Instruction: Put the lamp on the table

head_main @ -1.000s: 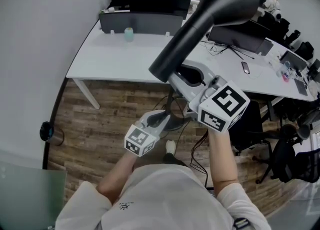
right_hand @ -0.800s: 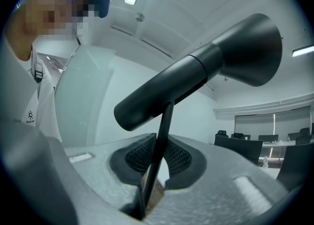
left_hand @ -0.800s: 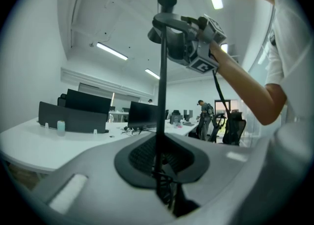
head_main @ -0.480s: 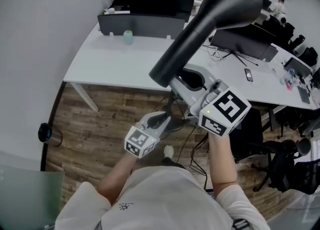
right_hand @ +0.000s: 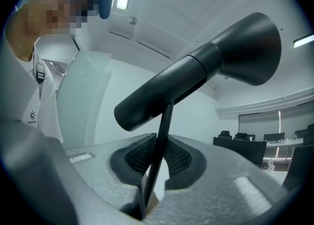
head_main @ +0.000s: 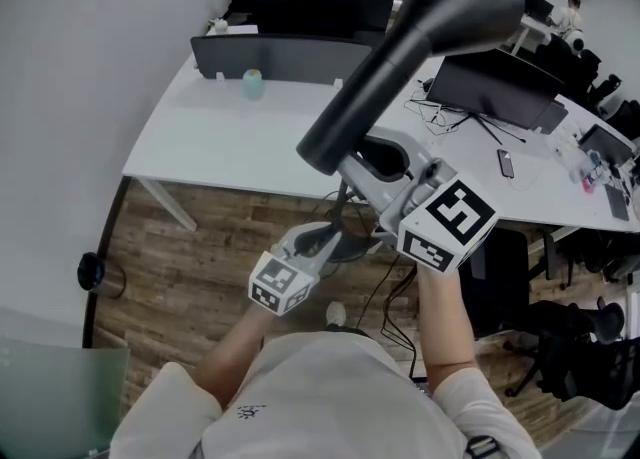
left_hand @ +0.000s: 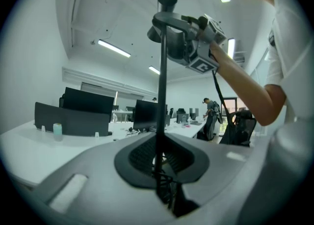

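Observation:
The lamp has a black cone-shaped head (head_main: 430, 37) on a thin black rod. Both grippers hold it up in the air in front of the person, over the wooden floor. My right gripper (head_main: 372, 159) is shut on the rod just under the head. In the right gripper view the rod (right_hand: 161, 145) runs up between the pads to the head (right_hand: 206, 72). My left gripper (head_main: 335, 245) is shut on the same rod lower down. From the left gripper view the rod (left_hand: 161, 101) rises to the right gripper (left_hand: 164, 20). The white table (head_main: 220, 137) lies ahead.
On the table stand a small teal cup (head_main: 252, 84), dark dividers (head_main: 280, 52), monitors (head_main: 490, 72), a phone (head_main: 505, 163) and cables. Black office chairs (head_main: 590, 357) crowd the right side. A small round bin (head_main: 92, 272) sits by the wall at left.
Both grippers keep the same hold on the lamp. The table and cup have slid lower and nearer in the head view as the person carries the lamp towards them.

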The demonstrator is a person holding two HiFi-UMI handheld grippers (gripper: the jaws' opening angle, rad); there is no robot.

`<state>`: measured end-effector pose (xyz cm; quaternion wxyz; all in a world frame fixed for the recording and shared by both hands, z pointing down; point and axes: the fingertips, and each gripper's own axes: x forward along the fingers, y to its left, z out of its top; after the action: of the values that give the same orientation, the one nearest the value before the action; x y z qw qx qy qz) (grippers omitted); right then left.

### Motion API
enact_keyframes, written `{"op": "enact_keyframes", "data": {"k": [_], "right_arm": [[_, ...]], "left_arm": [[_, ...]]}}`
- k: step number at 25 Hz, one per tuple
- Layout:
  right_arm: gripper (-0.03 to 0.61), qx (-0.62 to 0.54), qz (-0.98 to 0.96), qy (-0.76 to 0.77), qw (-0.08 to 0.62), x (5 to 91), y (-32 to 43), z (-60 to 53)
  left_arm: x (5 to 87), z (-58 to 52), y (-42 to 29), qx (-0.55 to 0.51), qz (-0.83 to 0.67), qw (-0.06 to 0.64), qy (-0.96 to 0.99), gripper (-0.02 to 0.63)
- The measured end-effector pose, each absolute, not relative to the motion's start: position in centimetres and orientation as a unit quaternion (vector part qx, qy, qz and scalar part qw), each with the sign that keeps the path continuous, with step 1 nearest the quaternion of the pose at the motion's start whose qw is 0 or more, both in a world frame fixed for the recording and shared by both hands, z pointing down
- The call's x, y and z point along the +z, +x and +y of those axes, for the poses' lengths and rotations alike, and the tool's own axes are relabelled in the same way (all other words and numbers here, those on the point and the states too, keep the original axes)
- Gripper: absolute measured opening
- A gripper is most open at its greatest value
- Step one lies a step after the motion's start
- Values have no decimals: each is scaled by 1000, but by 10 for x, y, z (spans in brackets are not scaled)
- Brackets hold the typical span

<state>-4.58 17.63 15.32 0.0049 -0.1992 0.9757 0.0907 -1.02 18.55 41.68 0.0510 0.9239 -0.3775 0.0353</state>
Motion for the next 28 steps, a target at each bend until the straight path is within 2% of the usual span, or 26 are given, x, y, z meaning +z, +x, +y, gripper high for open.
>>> {"op": "enact_keyframes", "data": {"k": [28], "right_arm": [[40, 84, 984, -159, 10, 165, 17, 34]], "left_arm": [[428, 45, 53, 39, -415, 63, 907, 41]]}}
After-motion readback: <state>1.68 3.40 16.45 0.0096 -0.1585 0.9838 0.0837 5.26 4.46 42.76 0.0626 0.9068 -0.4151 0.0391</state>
